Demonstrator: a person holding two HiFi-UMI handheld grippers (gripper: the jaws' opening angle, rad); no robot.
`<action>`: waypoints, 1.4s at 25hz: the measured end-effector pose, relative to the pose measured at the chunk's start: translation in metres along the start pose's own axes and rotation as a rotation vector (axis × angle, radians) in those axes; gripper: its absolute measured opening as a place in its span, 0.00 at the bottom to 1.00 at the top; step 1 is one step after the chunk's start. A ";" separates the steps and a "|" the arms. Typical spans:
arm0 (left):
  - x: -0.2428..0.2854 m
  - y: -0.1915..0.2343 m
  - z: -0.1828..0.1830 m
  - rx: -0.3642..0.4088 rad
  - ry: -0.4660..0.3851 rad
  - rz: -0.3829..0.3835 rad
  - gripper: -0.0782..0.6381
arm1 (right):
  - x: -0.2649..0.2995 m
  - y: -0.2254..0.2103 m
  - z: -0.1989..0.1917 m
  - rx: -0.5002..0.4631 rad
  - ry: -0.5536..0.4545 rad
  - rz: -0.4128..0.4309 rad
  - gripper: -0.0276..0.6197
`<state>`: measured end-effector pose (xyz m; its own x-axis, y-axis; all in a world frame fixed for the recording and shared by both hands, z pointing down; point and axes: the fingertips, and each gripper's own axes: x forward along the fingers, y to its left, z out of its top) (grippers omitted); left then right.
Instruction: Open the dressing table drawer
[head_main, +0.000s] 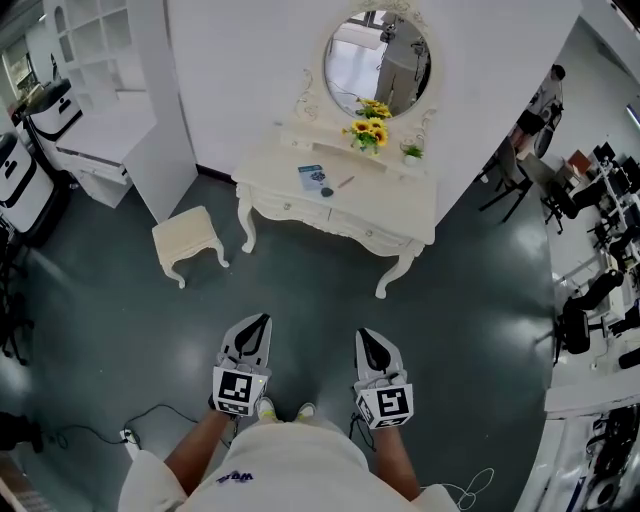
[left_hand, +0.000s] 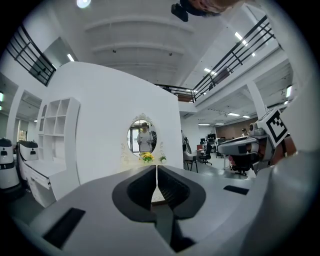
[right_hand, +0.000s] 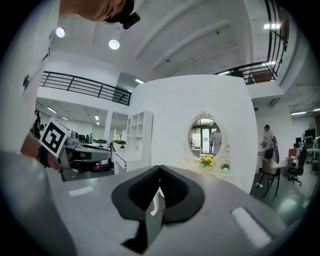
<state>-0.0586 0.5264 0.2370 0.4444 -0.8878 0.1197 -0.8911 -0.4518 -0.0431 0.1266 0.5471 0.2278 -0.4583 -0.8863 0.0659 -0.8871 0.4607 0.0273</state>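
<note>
Person stands on a dark grey-green floor (head_main: 300, 290), well back from the cream counter (head_main: 400, 190), which is set against a white wall panel. Both claws are held out low, side by side and a little apart, pointing toward the counter. Left claw (head_main: 262, 320): jaws pressed together, nothing between them. Right claw (head_main: 366, 336): jaws likewise together, empty. Neither touches anything. The drawer (head_main: 375, 236) sits in the counter's front, just under the top and toward the right-hand curved leg. It is shut flush, well apart from both claws. Its handle is too small to make out. On the counter top there is a blue booklet (head_main: 316, 178) near the front edge, with a pen (head_main: 345, 183) just beside it. A bunch of sunflowers (head_main: 368, 130) stands at the back, with a small potted plant (head_main: 412, 153) to its right. An oval mirror (head_main: 377, 62) in an ornate frame rises behind the flowers. A cream stool (head_main: 187, 240) stands on the floor off the counter's left end, clear of it. A white shelf unit (head_main: 100, 40) stands further left. Person's shoes (head_main: 266, 408) show between the claws.
</note>
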 end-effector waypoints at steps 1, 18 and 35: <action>-0.002 0.001 -0.002 -0.002 0.001 -0.003 0.12 | -0.003 0.002 0.000 0.003 0.000 -0.005 0.06; -0.045 0.052 0.007 0.060 0.003 -0.020 0.34 | -0.029 0.028 0.002 0.007 0.062 -0.030 0.17; -0.058 0.102 -0.002 0.024 0.034 0.020 0.48 | -0.006 0.018 0.010 0.026 0.032 -0.129 0.27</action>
<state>-0.1756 0.5319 0.2277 0.4226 -0.8935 0.1520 -0.8972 -0.4362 -0.0697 0.1125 0.5608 0.2176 -0.3384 -0.9361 0.0957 -0.9400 0.3410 0.0119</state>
